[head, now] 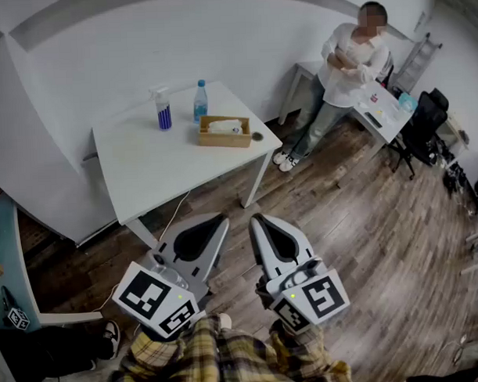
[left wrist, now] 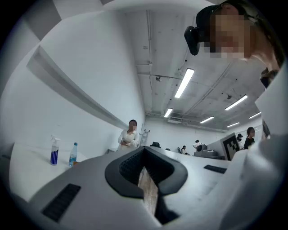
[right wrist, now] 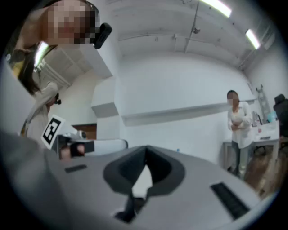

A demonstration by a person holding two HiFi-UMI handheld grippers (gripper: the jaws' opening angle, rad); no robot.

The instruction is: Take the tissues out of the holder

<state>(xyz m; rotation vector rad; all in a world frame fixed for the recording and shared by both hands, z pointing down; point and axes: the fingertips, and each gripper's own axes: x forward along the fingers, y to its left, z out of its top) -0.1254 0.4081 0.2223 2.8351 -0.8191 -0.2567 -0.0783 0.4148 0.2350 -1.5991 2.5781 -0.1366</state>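
Note:
A wooden tissue holder (head: 224, 137) with white tissues (head: 225, 126) in it stands near the right edge of a white table (head: 144, 166), far ahead of me. Both grippers hang low over the wooden floor, well short of the table. My left gripper (head: 223, 218) is shut, its jaws meeting at the tips with nothing between them; its own view shows the same closed tips (left wrist: 145, 150). Beside it, my right gripper (head: 256, 218) is likewise shut and empty, tips together (right wrist: 146, 150). The holder is hidden in both gripper views.
A blue spray bottle (head: 163, 110) and a water bottle (head: 200, 101) stand behind the holder, a small dark round thing (head: 257, 136) beside it. A person (head: 340, 73) stands at a second table (head: 385, 114) to the right. A teal table (head: 2, 257) is at my left.

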